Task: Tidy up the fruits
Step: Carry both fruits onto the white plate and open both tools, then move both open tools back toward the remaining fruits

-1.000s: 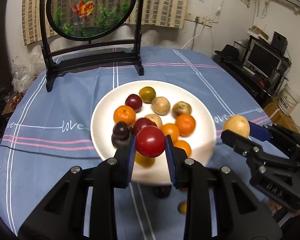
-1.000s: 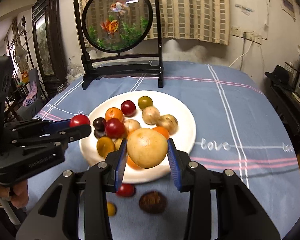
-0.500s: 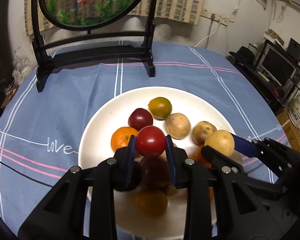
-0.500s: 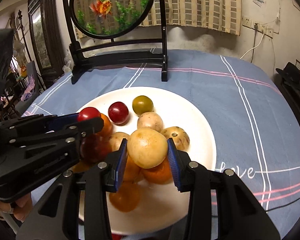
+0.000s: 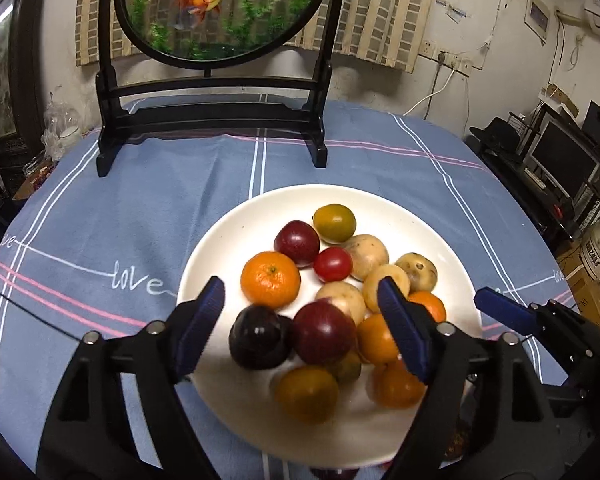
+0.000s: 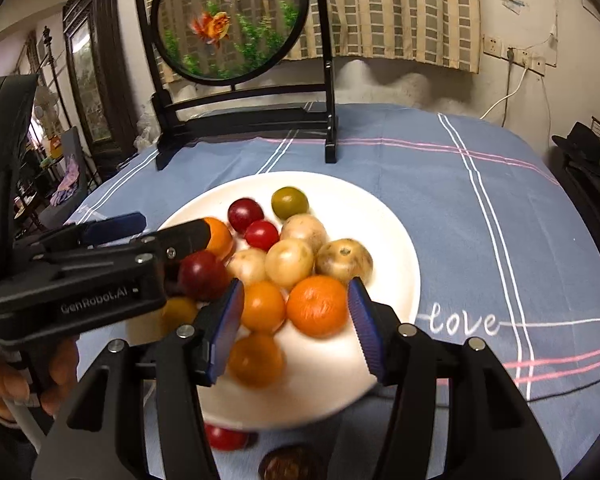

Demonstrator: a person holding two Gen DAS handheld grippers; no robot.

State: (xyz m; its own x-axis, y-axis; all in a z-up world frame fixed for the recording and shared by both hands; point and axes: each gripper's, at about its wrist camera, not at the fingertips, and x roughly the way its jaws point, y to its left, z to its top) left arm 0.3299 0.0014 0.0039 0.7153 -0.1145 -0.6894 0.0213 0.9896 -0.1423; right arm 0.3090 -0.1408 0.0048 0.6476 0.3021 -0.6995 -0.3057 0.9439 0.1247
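Note:
A white plate (image 5: 220,240) holds a heap of fruit: tangerines, dark plums, pale yellow fruits and a green one. My left gripper (image 5: 300,304) hangs over the plate's near side with its jaws opening and nothing gripped. The small red tomato (image 5: 333,264) lies loose among the fruit beyond it. My right gripper (image 6: 296,296) is also opening, with nothing pressed between its pads. The pale yellow fruit (image 6: 289,263) rests on the pile just past its tips, next to the red tomato (image 6: 261,235). In the right wrist view my left gripper (image 6: 172,226) reaches in from the left.
A round goldfish picture on a black stand (image 5: 216,120) stands behind the plate on the blue striped cloth. A red fruit (image 6: 224,438) and a brown one (image 6: 288,466) lie on the cloth in front of the plate (image 6: 400,240). A hand (image 6: 4,380) holds the left gripper.
Both grippers moved forward and down over the plate and opened. The red tomato left the left jaws and the pale yellow fruit left the right jaws; both now lie on the plate.

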